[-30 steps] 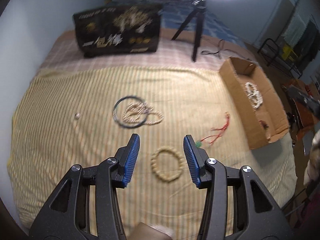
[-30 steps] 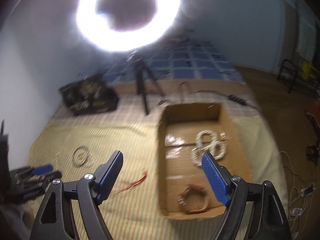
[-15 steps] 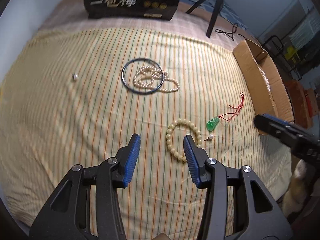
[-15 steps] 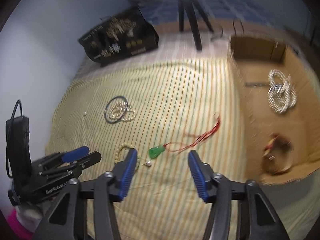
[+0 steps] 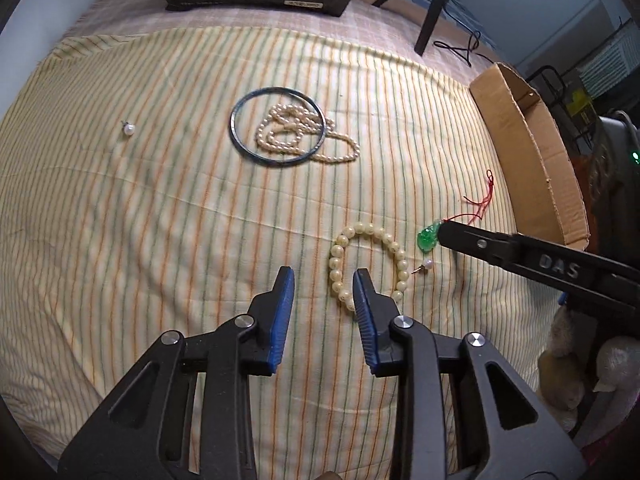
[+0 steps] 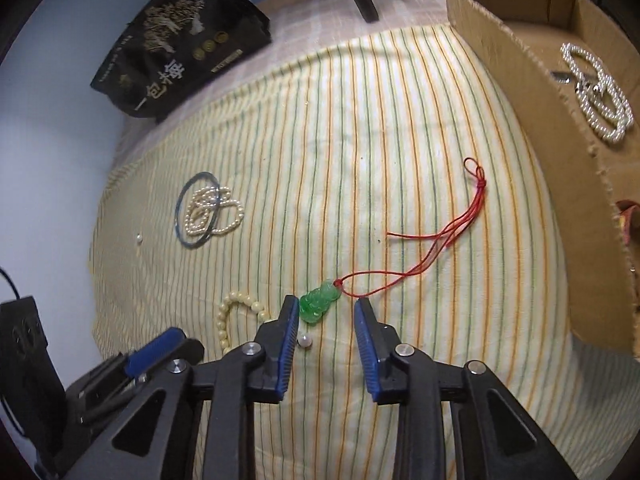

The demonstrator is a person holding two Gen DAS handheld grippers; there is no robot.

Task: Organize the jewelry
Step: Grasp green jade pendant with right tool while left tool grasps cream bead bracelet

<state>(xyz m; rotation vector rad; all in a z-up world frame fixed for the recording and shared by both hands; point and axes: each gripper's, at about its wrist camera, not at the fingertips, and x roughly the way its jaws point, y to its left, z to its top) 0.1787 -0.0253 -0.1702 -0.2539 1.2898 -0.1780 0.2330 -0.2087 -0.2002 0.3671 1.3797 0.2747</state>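
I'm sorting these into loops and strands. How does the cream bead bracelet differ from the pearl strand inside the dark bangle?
The cream bead bracelet has large beads; the pearl strand has much smaller ones. The bracelet lies as one open ring, while the strand is coiled in several overlapping loops. The bracelet lies alone beside the left gripper; the strand lies partly inside the dark bangle. Both are pale and rest on the striped cloth.

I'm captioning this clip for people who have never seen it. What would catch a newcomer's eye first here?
The bright green pendant on its red cord stands out most, lying on the striped cloth just ahead of the open right gripper. Next, the cream bead bracelet lies beside the open left gripper. Farther back, a dark bangle rings a heap of pearls.
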